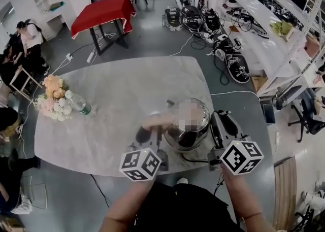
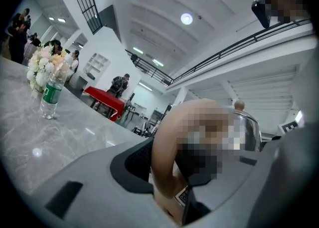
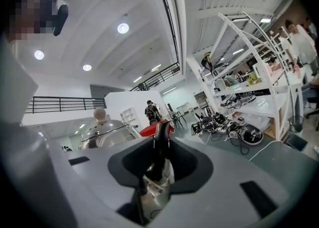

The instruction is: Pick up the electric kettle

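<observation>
Toward 6 o'clock on the surface: the kettle [image 1: 189, 138], shiny steel, sits close to the near edge of the pale surface [image 1: 127, 99], between the two grippers.
Kettle parts: the tan handle [image 1: 158, 121] sticks out at 9 o'clock and the spout [image 3: 160, 147] is at 3 o'clock. The lid knob [image 3: 100, 114] stands on top.
Left gripper [image 1: 152, 134]: clamped on the handle, which fills the gap between its jaws.
Right gripper [image 1: 222, 124]: clamped on the spout, with the dark tip standing up between its jaws.
Dark cord [image 1: 195, 159]: lies at 6 o'clock of the kettle. I cannot tell whether it belongs to the kettle.
Further out: a water bottle [image 1: 78, 103] and flowers [image 1: 53, 99] are at 9 o'clock, well apart from the kettle.
Step in hand: both grips look made, so this is probably the lift. No view shows whether the base is off the surface.
Next move calls for: raising both grippers together and evenly so the kettle stays upright. The grip on the thin spout should stay firm, and the cord needs watching in case it pulls.
</observation>
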A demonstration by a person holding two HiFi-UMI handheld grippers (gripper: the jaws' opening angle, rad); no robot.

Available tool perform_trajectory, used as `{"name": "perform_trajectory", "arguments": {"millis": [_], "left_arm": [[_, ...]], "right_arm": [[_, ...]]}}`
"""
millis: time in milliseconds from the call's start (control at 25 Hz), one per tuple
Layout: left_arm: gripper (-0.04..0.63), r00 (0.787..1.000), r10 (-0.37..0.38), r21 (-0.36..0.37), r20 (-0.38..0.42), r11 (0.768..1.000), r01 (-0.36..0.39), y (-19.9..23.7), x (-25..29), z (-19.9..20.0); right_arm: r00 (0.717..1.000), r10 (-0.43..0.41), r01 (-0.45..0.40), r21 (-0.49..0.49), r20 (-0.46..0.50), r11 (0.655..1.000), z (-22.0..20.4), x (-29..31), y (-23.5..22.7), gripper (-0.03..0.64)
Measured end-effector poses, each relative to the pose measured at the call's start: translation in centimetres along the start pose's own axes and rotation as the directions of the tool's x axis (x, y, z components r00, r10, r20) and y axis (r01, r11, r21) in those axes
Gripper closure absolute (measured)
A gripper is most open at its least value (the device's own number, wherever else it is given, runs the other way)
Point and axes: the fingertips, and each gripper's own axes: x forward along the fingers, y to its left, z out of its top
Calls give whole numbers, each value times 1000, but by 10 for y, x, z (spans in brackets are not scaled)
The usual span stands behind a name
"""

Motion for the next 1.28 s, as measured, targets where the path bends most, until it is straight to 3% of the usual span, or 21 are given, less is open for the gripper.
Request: {"name": "perform_trajectory", "arguments": {"millis": [600, 1280], "left_arm": [[486, 999, -45, -32, 17, 998, 46, -15, -28, 25], [486, 998, -61, -32, 2, 998, 61, -12, -55, 24]], "right_arm": [[999, 24, -23, -42, 32, 999, 29, -21, 32, 531], [999, 22, -20, -37, 32, 999, 17, -40, 49, 531]]}}
